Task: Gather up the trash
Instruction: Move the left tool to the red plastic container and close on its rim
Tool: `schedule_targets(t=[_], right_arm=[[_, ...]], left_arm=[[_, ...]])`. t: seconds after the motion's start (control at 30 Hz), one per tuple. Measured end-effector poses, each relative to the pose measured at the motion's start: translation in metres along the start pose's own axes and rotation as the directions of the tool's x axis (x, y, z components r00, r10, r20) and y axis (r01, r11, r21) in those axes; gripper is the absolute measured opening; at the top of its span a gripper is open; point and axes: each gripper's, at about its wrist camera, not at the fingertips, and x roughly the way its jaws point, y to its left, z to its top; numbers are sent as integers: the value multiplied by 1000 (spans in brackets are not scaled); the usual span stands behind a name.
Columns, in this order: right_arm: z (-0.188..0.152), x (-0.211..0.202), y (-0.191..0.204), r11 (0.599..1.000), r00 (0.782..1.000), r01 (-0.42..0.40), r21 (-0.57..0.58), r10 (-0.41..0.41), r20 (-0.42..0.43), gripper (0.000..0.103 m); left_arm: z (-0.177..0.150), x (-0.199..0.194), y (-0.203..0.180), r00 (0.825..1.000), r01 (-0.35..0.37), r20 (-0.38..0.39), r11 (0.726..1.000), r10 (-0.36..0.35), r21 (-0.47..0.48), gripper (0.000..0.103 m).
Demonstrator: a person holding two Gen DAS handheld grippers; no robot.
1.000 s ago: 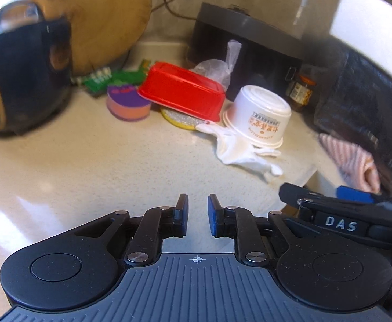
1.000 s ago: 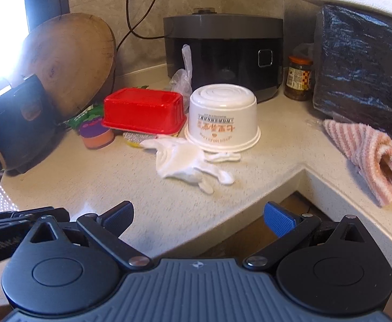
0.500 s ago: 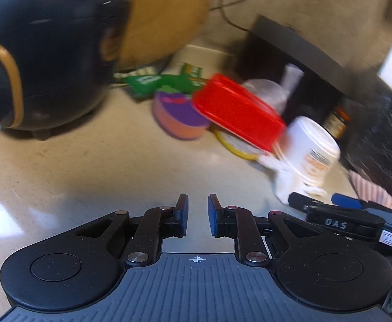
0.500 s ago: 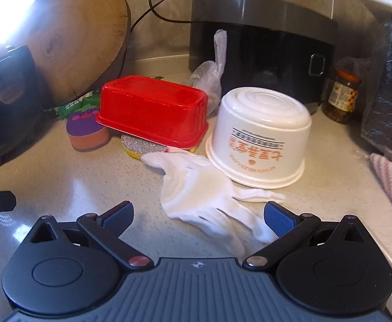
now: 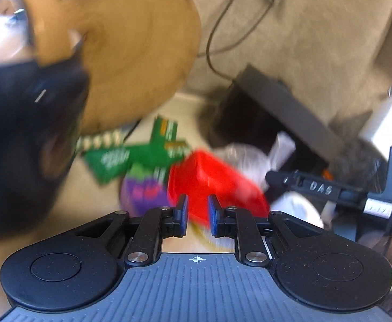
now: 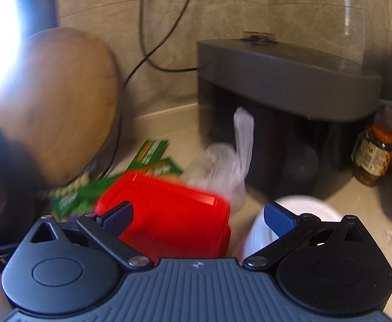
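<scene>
Left wrist view, blurred: left gripper [image 5: 197, 212] fingers nearly together, a narrow gap, gripping nothing. Red container [image 5: 212, 185] sits inverted on the counter [image 5: 88, 196], just past the fingertips. Left of the red container: purple cup [image 5: 142, 196] touching it, green wrappers [image 5: 139, 153] behind that. Right of it: clear plastic bag [image 5: 252, 158].

Right wrist view: right gripper [image 6: 198, 214] spread wide, empty, with the red container [image 6: 169, 214] lying between its fingers. White bowl [image 6: 311, 209] right of the red container, plastic bag [image 6: 231, 163] behind it, dark appliance [image 6: 284, 80] further back.
</scene>
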Motion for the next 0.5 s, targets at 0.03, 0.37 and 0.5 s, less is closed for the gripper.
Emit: schedule_targets(t=[0.03, 0.37, 0.5], right_arm=[[7, 9, -1, 1000, 1000, 3, 11, -3, -10, 99], [21, 85, -10, 996, 985, 20, 88, -5, -171, 92], [17, 95, -15, 995, 982, 4, 97, 14, -188, 94]], left_arm=[[7, 6, 0, 1000, 3, 9, 1000, -3, -5, 19], [10, 43, 4, 998, 50, -33, 999, -50, -8, 18], [-6, 45, 6, 993, 55, -107, 998, -56, -12, 19]])
